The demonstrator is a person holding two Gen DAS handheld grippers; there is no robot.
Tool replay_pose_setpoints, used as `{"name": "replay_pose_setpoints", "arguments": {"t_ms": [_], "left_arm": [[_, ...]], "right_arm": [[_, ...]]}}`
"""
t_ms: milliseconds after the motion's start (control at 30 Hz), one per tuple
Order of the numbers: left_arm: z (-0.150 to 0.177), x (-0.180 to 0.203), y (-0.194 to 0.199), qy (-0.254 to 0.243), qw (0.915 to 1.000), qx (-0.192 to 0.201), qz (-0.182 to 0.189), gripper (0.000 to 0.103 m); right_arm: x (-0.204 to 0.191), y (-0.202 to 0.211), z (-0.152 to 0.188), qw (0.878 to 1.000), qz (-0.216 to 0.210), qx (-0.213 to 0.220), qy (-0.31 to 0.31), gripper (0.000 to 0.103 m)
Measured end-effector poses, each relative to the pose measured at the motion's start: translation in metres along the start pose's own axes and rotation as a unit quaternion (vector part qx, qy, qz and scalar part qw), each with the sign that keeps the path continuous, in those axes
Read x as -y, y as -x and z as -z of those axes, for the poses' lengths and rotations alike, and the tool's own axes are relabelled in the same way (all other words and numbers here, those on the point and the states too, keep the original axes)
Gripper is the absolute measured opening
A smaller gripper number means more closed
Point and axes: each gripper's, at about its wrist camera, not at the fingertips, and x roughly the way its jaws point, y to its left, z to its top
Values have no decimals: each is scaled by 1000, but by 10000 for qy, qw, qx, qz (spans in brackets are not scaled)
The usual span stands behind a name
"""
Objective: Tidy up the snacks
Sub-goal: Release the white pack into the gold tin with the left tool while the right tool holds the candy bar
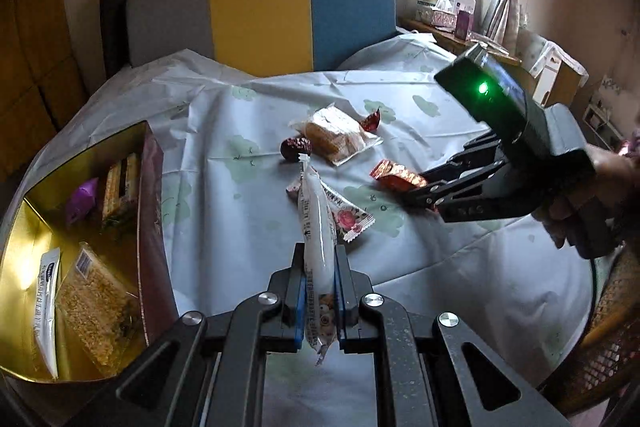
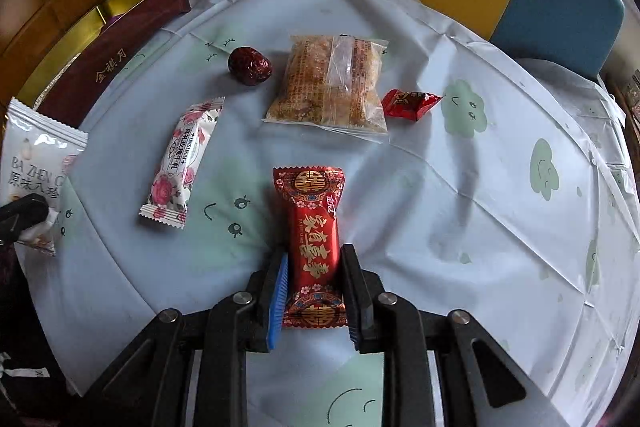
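My left gripper [image 1: 319, 259] is shut on a white snack packet [image 1: 316, 227], seen edge-on and lifted off the table; the same white packet [image 2: 36, 163] shows at the left edge of the right wrist view. My right gripper [image 2: 314, 263] is shut on a red snack packet [image 2: 316, 239] with gold characters, also visible as the red packet [image 1: 398, 177] in the right gripper [image 1: 430, 193] in the left wrist view. On the cloth lie a rose-print packet [image 2: 182, 163], a red date [image 2: 250, 65], a clear-wrapped rice cake [image 2: 332, 85] and a small red candy [image 2: 410, 103].
An open gold-lined box [image 1: 36, 223] with maroon sides stands at the left and holds several snacks. The round table wears a pale cloth [image 2: 460, 207] with green clouds. A grey, yellow and blue chair back [image 1: 260, 11] stands behind. A woven chair [image 1: 612, 339] is at the right.
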Motion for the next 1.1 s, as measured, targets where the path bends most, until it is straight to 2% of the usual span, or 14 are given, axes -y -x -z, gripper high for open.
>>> {"name": "replay_pose_setpoints", "arguments": {"t_ms": [233,500,700,933,1100], "left_arm": [[-5,-17,23,303,9993,215,-1,11],[-4,-74,45,946,9943,370,-317,11],[6,-131,53,1614,9840,332,-682,11],[12,-187,52,2102,9700,253,-1197,11],[6,-216,45,2303,9650,134,-1247,11]], "right_arm": [[1,0,0,10000,6,27,-30,25],[1,1,1,10000,19,63,-52,25],[1,1,1,10000,28,65,-32,25],[0,1,1,10000,67,56,-7,25],[-1,1,0,9999,88,48,49,25]]}}
